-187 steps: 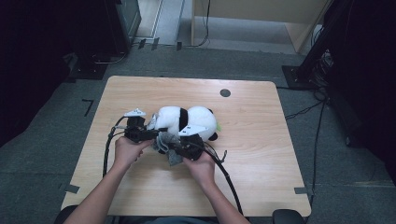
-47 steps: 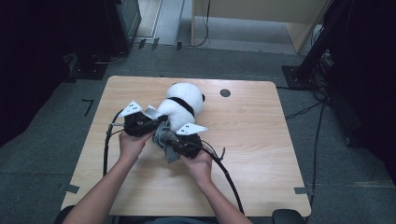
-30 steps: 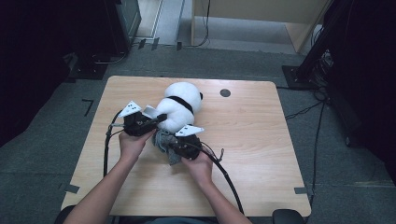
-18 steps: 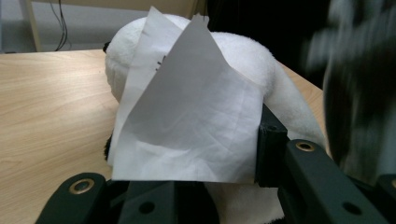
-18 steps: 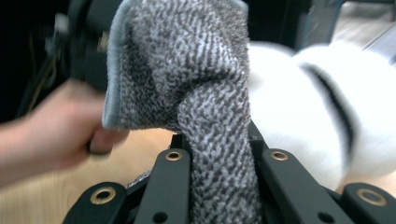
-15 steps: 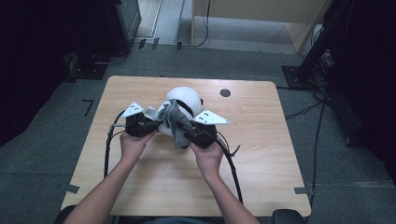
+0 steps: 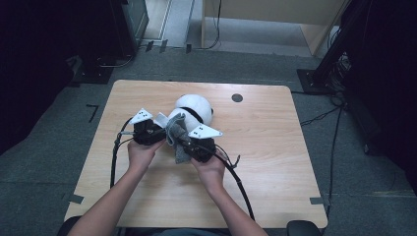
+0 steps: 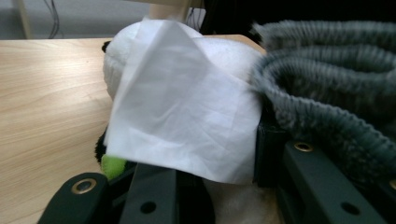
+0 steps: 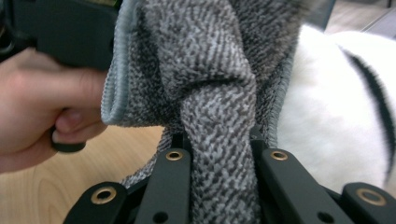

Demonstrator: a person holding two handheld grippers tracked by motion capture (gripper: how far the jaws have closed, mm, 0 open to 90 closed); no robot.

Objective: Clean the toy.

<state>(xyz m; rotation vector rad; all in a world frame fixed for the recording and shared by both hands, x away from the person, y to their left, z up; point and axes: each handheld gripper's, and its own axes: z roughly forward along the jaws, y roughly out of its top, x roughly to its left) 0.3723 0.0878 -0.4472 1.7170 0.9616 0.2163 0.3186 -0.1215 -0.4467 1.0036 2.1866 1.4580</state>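
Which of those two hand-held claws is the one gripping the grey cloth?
The right gripper: its black jaws are shut on a bunched fold of the grey cloth. The left gripper instead pinches the plush panda beside its white tag.

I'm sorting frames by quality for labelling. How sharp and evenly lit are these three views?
High view: the table is evenly lit, the surroundings fall dark, both hands look slightly soft. Left gripper view: the white label and grey cloth are very close and soft, the label's top edge smeared. Right gripper view: the grey cloth weave is crisp, the plush panda and hand softer.
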